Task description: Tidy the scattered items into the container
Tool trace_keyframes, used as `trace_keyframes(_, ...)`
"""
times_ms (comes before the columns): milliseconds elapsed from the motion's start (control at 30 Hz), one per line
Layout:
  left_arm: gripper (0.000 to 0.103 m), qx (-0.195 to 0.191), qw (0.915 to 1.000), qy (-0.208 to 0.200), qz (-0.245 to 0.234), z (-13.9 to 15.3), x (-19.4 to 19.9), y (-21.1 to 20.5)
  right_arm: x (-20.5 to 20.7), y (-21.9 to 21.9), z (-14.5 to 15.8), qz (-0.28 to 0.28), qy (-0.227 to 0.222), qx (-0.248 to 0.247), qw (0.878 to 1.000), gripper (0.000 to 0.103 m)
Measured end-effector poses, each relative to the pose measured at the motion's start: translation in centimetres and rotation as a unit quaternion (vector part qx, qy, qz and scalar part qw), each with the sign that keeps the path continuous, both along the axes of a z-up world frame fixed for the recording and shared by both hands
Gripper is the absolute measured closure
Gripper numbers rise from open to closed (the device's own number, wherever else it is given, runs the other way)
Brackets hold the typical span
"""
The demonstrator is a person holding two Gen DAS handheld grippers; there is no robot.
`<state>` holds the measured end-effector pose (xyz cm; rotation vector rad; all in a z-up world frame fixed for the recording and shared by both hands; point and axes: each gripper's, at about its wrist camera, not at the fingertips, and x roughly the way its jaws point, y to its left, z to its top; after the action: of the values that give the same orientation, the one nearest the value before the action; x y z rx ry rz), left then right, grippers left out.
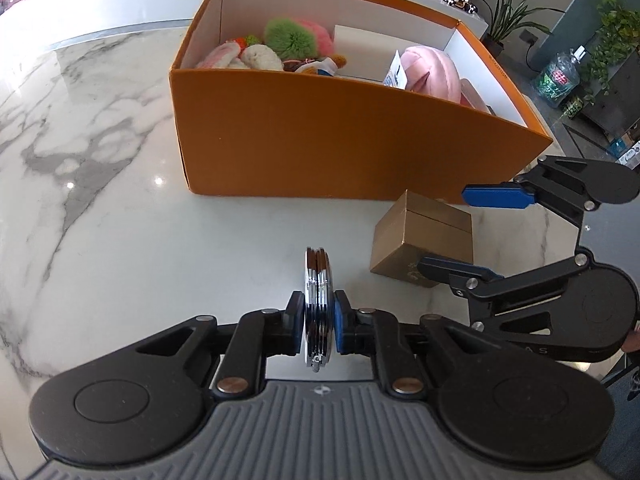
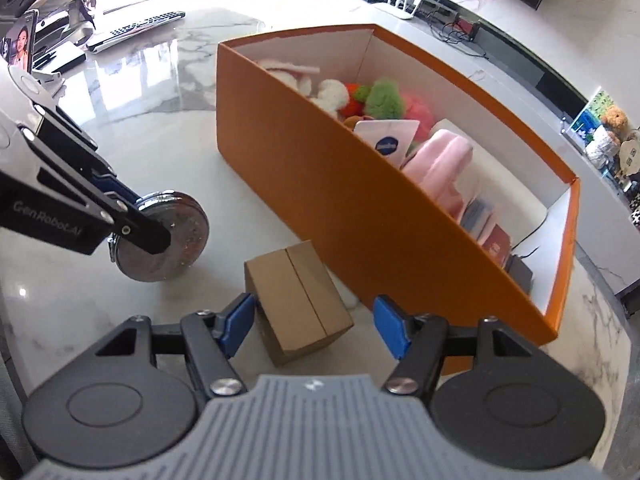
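On the marble bench (image 1: 100, 220), the left claw (image 1: 319, 316) is clamped edge-on around a round chrome compact mirror (image 1: 319, 300), lifted clear of the surface. Just right of it a small gold cardboard box (image 1: 420, 232) sits on the bench, close against the orange storage box (image 1: 320, 140). The right claw (image 2: 314, 328) stands spread wide around it, pads not touching. Inside the orange box lie plush toys (image 1: 296, 40) and a pink pouch (image 1: 432, 68).
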<state>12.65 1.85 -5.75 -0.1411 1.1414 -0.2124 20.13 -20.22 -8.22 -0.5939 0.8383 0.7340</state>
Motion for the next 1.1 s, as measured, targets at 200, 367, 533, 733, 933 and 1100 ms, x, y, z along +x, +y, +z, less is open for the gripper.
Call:
trace_keyframes(200, 0.088, -0.001, 1.0000, -0.002, 0.004, 0.0, -0.1, 0.2, 0.5, 0.5, -0.4, 0.013, 0.028, -0.002, 1.000, 0.043)
trace_keyframes(367, 0.088, -0.001, 0.9999, -0.002, 0.011, 0.1, -0.6, 0.4, 0.2, 0.6, -0.4, 0.000, 0.041, -0.009, 0.999, 0.047)
trace_keyframes(533, 0.088, -0.011, 0.9998, -0.012, 0.012, 1.2, -1.6, 0.5, -0.4, 0.3, 0.0, -0.034, 0.066, 0.002, 0.997, 0.051)
trace_keyframes(733, 0.088, -0.036, 0.9985, -0.040, -0.002, 4.7, -2.4, 0.6, -2.8, -0.9, 2.7, -0.048, 0.060, 0.028, 0.997, 0.052)
trace_keyframes(933, 0.088, -0.068, 0.9940, -0.083, -0.022, 9.5, -1.9, 0.4, -4.1, -3.0, 7.3, -0.067, 0.042, 0.082, 0.993, 0.052)
trace_keyframes(1100, 0.088, -0.093, 0.9889, -0.109, -0.036, 13.1, 0.5, 0.4, -3.5, -4.5, 11.6, -0.088, 0.023, 0.134, 0.987, 0.052)
